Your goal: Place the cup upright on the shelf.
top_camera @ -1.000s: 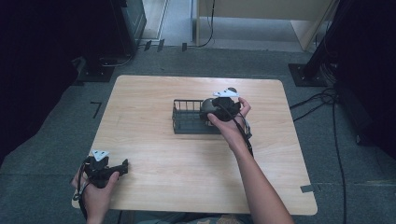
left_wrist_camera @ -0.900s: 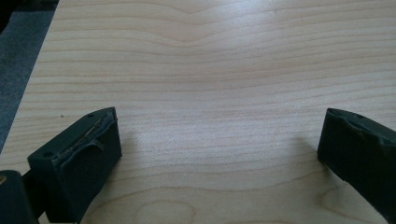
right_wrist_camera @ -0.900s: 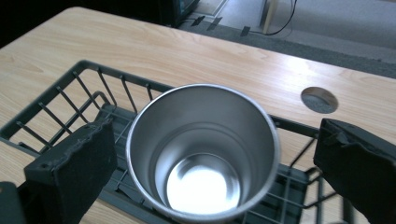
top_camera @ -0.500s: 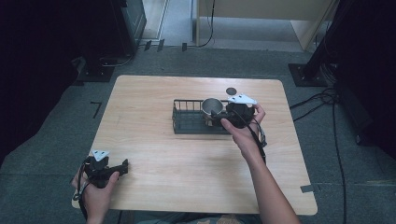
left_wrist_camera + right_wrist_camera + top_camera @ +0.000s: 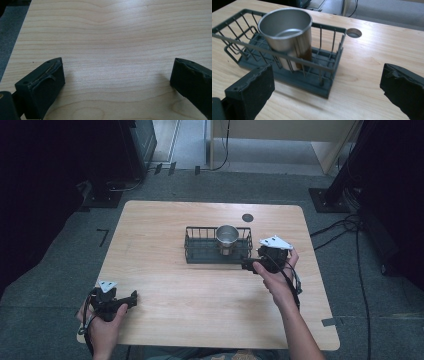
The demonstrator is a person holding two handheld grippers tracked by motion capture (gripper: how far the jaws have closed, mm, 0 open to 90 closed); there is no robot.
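Note:
A shiny steel cup (image 5: 227, 238) (image 5: 287, 35) stands upright in the right part of a dark wire basket (image 5: 196, 252) (image 5: 325, 86) at the table's middle. My right gripper (image 5: 248, 264) (image 5: 327, 86) hovers just right of and in front of the basket, open, with nothing between its jaws. Near the front left corner my left gripper (image 5: 133, 298) (image 5: 117, 77) rests low over bare wood, open and empty.
The light wooden table (image 5: 165, 290) has a round cable hole (image 5: 247, 218) (image 5: 354, 32) behind the basket. Grey carpet, dark stands and cables surround the table. Bare wood lies between the two grippers.
My right gripper let go of the steel cup in the basket and drew back to the right and toward the front. The left gripper stayed put.

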